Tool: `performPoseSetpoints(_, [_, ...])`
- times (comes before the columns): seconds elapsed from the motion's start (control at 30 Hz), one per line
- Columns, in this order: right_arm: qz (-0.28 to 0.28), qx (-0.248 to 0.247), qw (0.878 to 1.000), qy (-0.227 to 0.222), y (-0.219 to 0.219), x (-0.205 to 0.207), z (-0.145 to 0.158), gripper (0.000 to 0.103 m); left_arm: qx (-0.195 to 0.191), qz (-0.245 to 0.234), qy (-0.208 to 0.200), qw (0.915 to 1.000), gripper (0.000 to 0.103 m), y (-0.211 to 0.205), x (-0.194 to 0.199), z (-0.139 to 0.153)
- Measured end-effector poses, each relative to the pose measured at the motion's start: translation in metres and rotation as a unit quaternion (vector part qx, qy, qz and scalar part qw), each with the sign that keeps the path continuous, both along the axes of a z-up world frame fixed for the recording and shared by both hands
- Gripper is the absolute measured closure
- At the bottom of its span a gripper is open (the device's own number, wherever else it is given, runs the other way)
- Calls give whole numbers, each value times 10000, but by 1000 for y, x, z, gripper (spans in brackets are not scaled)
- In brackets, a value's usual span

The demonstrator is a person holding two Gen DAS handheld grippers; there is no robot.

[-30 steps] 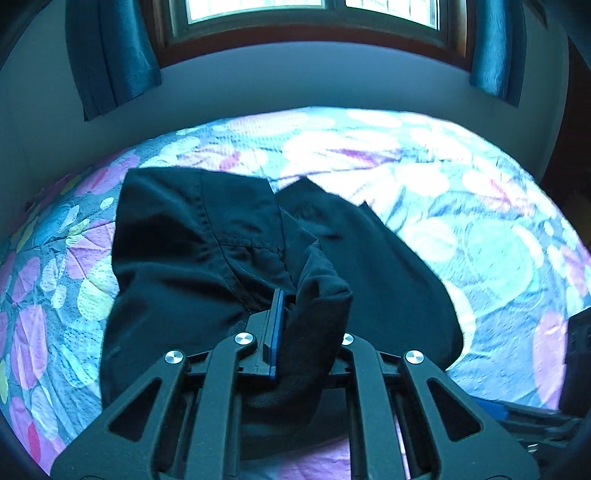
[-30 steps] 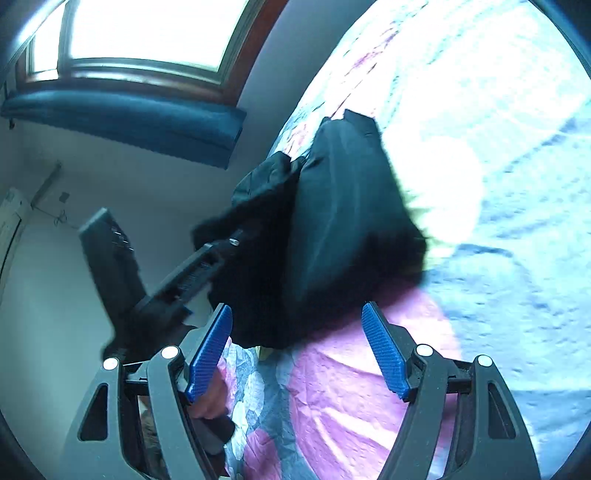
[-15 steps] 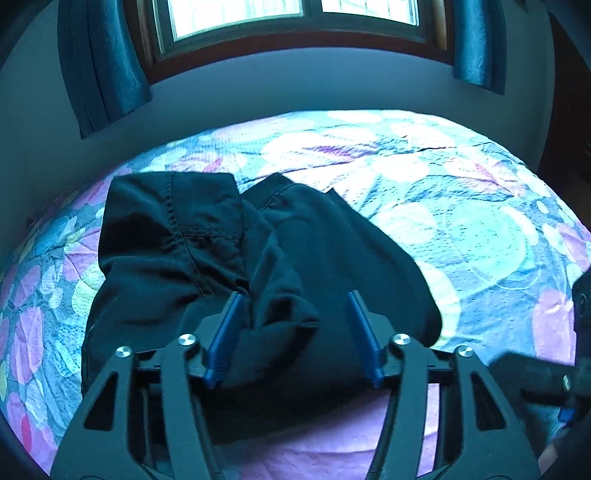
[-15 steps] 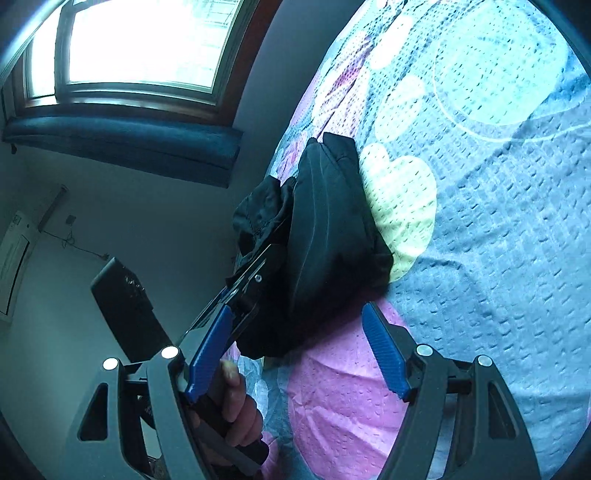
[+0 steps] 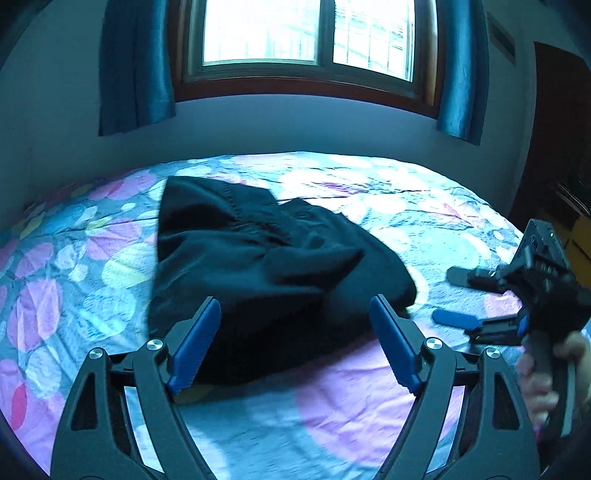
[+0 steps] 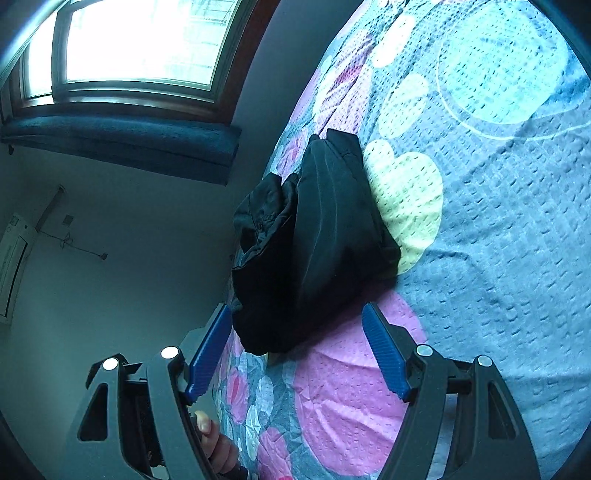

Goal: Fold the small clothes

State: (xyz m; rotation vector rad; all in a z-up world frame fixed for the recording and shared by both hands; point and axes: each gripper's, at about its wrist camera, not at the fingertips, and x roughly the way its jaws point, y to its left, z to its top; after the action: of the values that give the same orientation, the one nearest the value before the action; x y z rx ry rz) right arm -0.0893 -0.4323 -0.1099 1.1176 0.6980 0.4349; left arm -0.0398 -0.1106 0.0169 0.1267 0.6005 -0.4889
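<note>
A small black garment point(image 5: 266, 266) lies folded over in a bunched heap on the flowered bedspread point(image 5: 424, 221). My left gripper point(image 5: 295, 325) is open and empty, just short of the garment's near edge. My right gripper point(image 6: 297, 332) is open and empty, close to the garment's point(image 6: 317, 240) near end. The right gripper also shows in the left wrist view point(image 5: 458, 297), at the right, beside the garment and held in a hand.
The bed runs to a wall with a window point(image 5: 306, 33) and blue curtains point(image 5: 133, 66). A dark door point(image 5: 554, 129) stands at the far right. In the right wrist view, the bed's left edge point(image 6: 258, 206) drops off beside the garment.
My left gripper opened, let go of the black garment and pulled back. The garment now lies on the bed. My right gripper stayed open near the garment.
</note>
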Motion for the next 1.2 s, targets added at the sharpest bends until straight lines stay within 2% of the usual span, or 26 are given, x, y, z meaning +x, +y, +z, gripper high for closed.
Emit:
performPoseSetpoints(0.17, [234, -63, 9997, 91, 20, 20, 9, 30, 540, 447, 129, 9975, 19, 45, 16, -30])
performPoseSetpoints(0.23, [362, -126, 9992, 96, 30, 34, 16, 30, 576, 600, 275, 9962, 19, 59, 23, -41])
performPoseSetpoints(0.37, [636, -398, 9971, 121, 52, 68, 32, 30, 320, 699, 661, 9948, 19, 74, 37, -52])
performPoseSetpoints(0.47, [710, -817, 9938, 260, 66, 94, 40, 29, 160, 711, 729, 9947, 19, 78, 40, -54])
performPoseSetpoints(0.6, [945, -1213, 9868, 515, 84, 125, 42, 29, 162, 660, 787, 9946, 19, 73, 40, -55])
performPoseSetpoints(0.67, [1258, -1317, 9813, 619, 95, 139, 41, 29, 201, 685, 873, 9936, 19, 72, 42, -57])
performPoseSetpoints(0.73, [1383, -1669, 9738, 692, 110, 149, 43, 46, 180, 724, 1012, 9921, 19, 73, 46, -60])
performPoseSetpoints(0.77, [1408, -1957, 9676, 753, 117, 153, 45, 67, 131, 759, 1116, 9908, 19, 75, 49, -62])
performPoseSetpoints(0.8, [1448, -2144, 9629, 773, 123, 156, 47, 72, 87, 791, 1189, 9897, 19, 77, 50, -63])
performPoseSetpoints(0.9, [1394, -2258, 9626, 543, 129, 156, 63, 79, -8, 857, 1322, 9875, 19, 81, 54, -66])
performPoseSetpoints(1.03, [1272, -1984, 9718, -9, 125, 146, 100, 81, -81, 952, 1398, 9856, 19, 77, 59, -65])
performPoseSetpoints(1.1, [1206, -1937, 9733, -261, 121, 142, 121, 83, -188, 1056, 1405, 9843, 19, 75, 63, -63])
performPoseSetpoints(1.2, [993, -1892, 9748, -637, 106, 129, 141, 83, -137, 1159, 1295, 9847, 15, 75, 69, -60])
